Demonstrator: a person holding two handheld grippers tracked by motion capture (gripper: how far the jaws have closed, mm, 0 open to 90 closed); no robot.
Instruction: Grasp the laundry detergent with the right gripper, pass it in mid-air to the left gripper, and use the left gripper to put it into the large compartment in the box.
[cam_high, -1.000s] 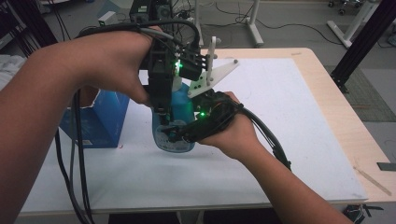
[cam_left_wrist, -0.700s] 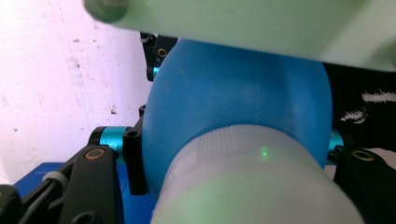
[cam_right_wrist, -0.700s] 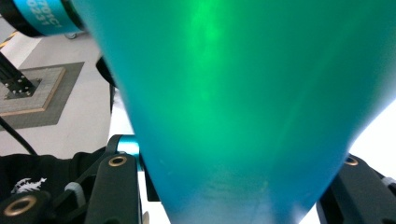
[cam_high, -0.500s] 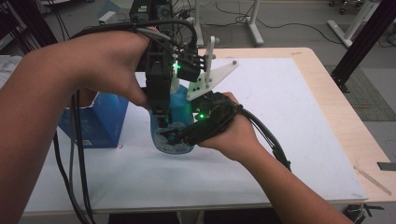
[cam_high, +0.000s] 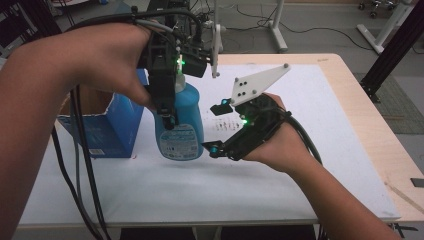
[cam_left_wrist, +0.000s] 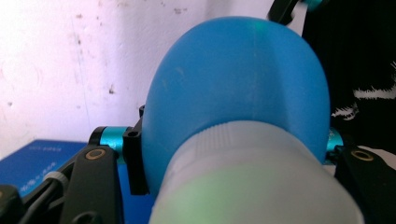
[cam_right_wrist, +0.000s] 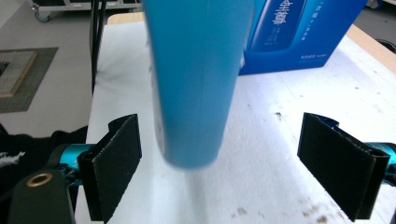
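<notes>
thing: blue plastic bottle (cam_high: 180, 122) upright near the table's (cam_high: 320, 90) left edge, beside the blue box (cam_high: 107, 125) | left gripper (cam_high: 167, 112) clamps its shoulder | right gripper (cam_high: 212, 127) jaws just opening, pads clear | we judge it smooth, slippery, rigid; hold below the cap

Bottle (cam_right_wrist: 196, 79) top: cut off by the right gripper view's upper edge; body blurred.
Bottle label: print too small to read from above.
Box (cam_high: 107, 125): near end hidden behind the left forearm beside the bottle.
</notes>
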